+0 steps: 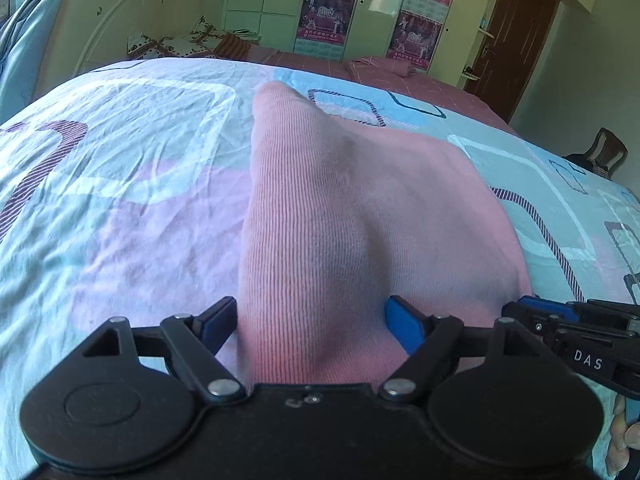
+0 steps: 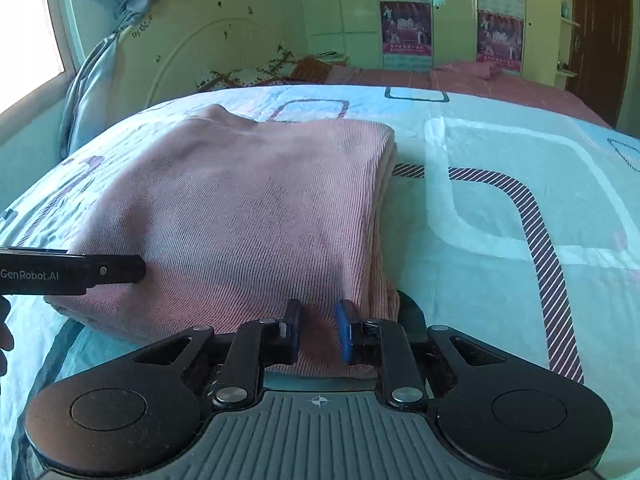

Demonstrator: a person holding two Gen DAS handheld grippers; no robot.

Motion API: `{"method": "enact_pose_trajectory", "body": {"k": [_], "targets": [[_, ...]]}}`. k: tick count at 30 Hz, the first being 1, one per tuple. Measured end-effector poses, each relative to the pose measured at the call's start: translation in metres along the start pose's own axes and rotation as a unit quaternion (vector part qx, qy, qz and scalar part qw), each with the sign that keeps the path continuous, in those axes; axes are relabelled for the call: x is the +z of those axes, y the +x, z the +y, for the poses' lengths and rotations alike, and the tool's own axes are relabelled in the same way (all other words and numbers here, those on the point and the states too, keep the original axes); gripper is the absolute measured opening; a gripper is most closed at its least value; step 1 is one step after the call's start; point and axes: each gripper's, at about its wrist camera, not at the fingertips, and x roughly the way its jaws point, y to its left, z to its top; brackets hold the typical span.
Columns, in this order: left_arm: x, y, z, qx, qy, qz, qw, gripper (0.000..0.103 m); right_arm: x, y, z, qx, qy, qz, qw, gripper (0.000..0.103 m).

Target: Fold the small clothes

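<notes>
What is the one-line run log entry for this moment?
pink ribbed knit garment folded on patterned bedsheet | left gripper open astride it | right gripper pinching its edge

1. A bed (image 2: 500, 208) fills the foreground, covered by a pale blue sheet printed with rounded squares and striped bands.
2. Behind the bed stands a cream headboard (image 2: 192, 52) with an arched moulding.
3. Left of the headboard, a blue curtain (image 2: 100, 64) hangs beside a bright window (image 2: 24, 28) that lets in daylight.
4. Patterned pillows (image 1: 176, 44) lie at the headboard's foot.
5. Right of the headboard, pale green wardrobe doors (image 1: 368, 4) carry pink posters (image 1: 326, 16).
6. Further right of the wardrobe is a dark brown door (image 1: 516, 40).
</notes>
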Motion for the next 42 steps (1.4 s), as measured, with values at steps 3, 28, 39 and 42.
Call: {"method": "enact_pose_trajectory", "body": {"k": [3,28,39,42], "targets": [[0.002,-0.005,-0.002,0.003,0.007,-0.001,1.0,0.081,0.001,-0.002,0.005,-0.008,0.0,0.002,1.0,0.02],[0.056,0.028,-0.029,0.119,0.022,0.014,0.9926,0.103,0.062,0.02,-0.013,-0.052,0.055,-0.012,0.997,0.058],[0.05,0.024,-0.032,0.127,0.001,-0.004,0.9919,0.103,0.043,0.017,-0.019,-0.026,0.063,0.008,0.998,0.058],[0.05,0.022,-0.024,0.095,-0.013,0.0,0.9954,0.102,0.036,0.019,-0.01,-0.04,0.037,0.014,0.998,0.061]]}}
